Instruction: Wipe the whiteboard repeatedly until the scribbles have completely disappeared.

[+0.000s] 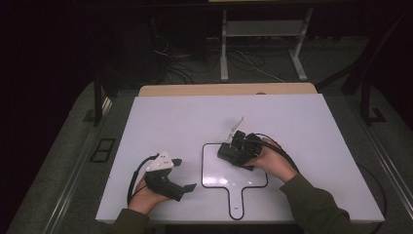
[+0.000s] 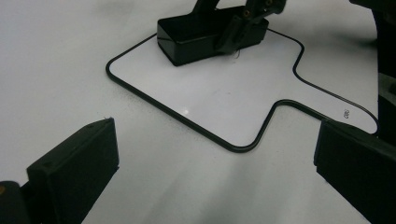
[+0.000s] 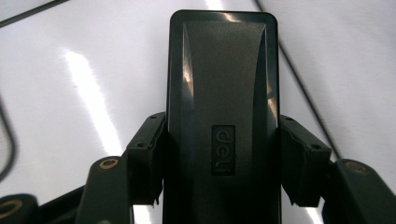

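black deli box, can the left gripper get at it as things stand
Probably yes, but not cleanly. The left gripper is open with bare white table between it and the black box. The right gripper already clamps its sides.

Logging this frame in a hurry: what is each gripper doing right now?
Left gripper: open, jaws wide apart, holding nothing.
Right gripper: shut on the black box, a jaw pressed to each long side.

Bare white table all around; sole obstacle, black box inside the outlined paddle shape.
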Available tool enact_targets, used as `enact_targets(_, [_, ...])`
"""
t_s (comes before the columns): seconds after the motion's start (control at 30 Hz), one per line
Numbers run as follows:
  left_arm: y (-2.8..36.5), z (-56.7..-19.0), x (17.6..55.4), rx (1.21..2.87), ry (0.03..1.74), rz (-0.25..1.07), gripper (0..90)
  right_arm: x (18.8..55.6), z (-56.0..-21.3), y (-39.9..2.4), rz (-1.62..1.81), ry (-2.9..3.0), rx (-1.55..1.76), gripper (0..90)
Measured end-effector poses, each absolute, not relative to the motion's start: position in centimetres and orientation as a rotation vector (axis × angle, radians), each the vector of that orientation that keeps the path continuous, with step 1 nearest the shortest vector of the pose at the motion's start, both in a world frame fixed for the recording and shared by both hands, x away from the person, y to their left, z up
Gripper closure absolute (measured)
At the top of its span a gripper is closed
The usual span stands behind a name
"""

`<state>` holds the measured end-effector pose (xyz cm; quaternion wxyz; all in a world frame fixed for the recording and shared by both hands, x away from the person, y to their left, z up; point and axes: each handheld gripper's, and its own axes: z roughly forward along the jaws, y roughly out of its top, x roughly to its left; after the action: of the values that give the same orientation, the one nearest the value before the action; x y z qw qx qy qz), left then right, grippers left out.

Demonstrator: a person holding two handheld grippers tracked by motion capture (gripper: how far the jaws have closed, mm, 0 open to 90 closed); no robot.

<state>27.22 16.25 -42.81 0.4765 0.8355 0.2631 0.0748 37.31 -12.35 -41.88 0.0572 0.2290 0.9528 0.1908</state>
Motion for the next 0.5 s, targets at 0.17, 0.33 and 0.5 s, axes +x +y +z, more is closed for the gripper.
enact_targets(0.17, [16.2,-42.8,27.2,2.042,0.641,0.183,0.0,36.0,-41.9,-11.8,0.582,2.915,0.623,38.8])
enact_targets(0.33, [16.2,-42.8,27.2,2.044,0.642,0.183,0.0,35.2,-41.9,-11.6,0.595,2.938,0.587,38.9])
enact_targets(0.5, [16.2,-42.8,27.2,2.048,0.636,0.187,0.0,36.1,-41.9,-12.3,0.588,2.907,0.653,38.8])
